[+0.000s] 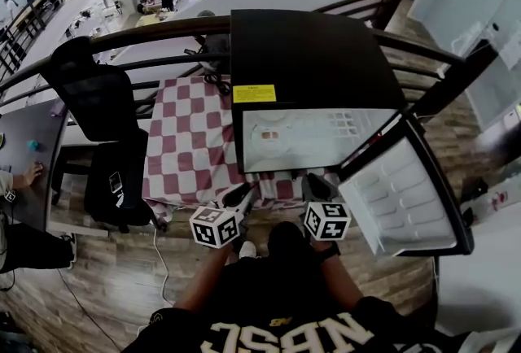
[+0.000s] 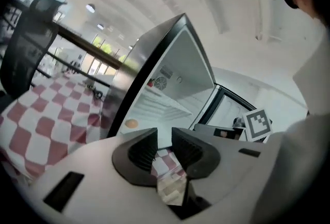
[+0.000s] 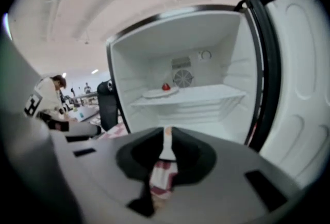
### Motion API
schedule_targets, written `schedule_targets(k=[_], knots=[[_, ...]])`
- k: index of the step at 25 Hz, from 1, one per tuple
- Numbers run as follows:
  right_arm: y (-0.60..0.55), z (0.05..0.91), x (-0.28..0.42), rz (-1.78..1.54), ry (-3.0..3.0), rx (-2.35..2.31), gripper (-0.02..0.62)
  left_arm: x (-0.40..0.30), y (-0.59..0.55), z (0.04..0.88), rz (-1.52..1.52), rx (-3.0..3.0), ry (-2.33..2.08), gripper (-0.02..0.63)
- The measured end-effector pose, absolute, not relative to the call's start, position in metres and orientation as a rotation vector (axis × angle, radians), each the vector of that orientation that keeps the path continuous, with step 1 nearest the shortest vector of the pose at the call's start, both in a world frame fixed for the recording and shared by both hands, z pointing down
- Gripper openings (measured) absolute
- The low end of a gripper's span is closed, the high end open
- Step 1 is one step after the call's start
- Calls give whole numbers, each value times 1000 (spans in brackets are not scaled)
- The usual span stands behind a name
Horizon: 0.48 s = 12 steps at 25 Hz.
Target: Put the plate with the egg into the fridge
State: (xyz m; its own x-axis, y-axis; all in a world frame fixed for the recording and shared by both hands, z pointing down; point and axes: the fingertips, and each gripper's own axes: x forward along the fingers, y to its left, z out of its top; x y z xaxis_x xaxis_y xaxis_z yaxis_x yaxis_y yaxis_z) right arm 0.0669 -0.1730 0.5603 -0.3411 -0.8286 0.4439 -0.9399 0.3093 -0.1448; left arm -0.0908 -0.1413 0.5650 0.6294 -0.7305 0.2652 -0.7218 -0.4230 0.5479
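Your small black box-shaped fridge (image 1: 309,58) stood on the soft red-and-white checked cloth (image 1: 187,132); its top was flat and matte, with a yellow rectangular label (image 1: 254,93) at the near edge. Its door (image 1: 407,197) hung wide open to the right, lined with smooth white moulded plastic in rounded pockets. The white round plate (image 3: 153,93) lay inside the fridge on the ribbed white shelf (image 3: 206,95), toward the left.

The right gripper view alone gave you the plate's flat oval outline, with a small red thing (image 3: 166,86) just behind it beside the round fan grille on the far wall. The left gripper view lost the plate against the white lining but showed the small tan rounded egg (image 2: 132,123) near the cabinet's left edge. Only the head view showed both claws together, near you in front of the open fridge, well apart from the plate.

Your left gripper (image 2: 164,132) had its dark ribbed jaws spread with a clear gap; only checked cloth showed through it, and it pinched and touched nothing. Your right gripper (image 3: 166,138) had its jaws a thin slit apart; cloth and white lining showed through, and nothing was held.
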Motion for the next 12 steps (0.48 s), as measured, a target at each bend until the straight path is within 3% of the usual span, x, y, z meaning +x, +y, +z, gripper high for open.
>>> schedule_targets(k=[5,12], knots=[[-162,486,57,373,-2525,1566,25,-83,-147,497,-31,2394,-1297,59],[-133,419,61,167,-2707,1497,20,-36,-124,436,-59,2501,-1417,21]])
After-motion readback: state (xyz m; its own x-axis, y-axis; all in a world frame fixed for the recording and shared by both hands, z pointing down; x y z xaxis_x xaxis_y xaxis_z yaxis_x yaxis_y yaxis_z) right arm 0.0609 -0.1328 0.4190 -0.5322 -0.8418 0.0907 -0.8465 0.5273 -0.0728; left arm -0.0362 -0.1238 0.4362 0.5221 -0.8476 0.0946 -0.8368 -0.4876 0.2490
